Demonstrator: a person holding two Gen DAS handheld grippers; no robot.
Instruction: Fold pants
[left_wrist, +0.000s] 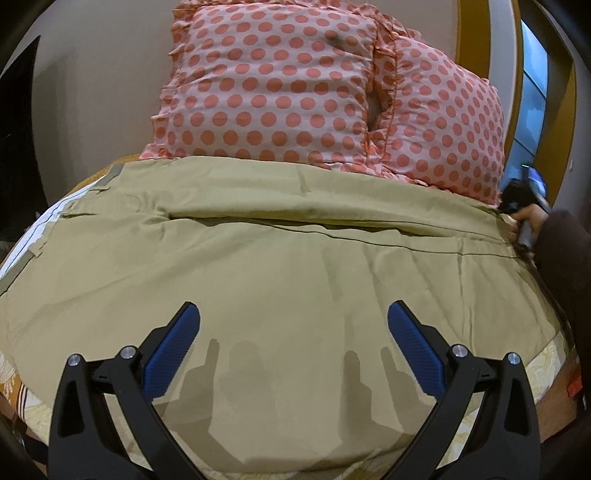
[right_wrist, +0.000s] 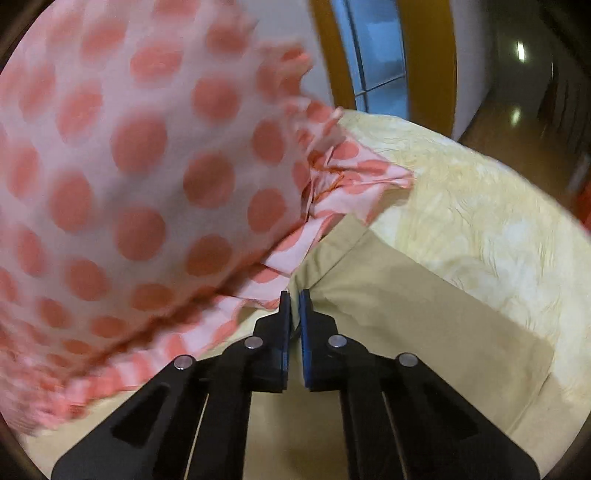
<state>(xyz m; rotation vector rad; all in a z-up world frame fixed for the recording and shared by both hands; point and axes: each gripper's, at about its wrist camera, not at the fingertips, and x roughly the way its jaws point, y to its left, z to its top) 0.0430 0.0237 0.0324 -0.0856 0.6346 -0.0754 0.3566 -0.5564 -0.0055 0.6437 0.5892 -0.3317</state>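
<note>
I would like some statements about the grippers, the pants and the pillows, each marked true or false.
1. The left gripper has its jaws open above the pants. True.
2. The right gripper is open and holds nothing. False: its jaws are shut on the pants' edge.
3. The pillows are plain blue. False: they are pink with orange-red dots.
4. The pants are khaki. True.
5. The pants lie on a bedsheet of pale yellow. True.
</note>
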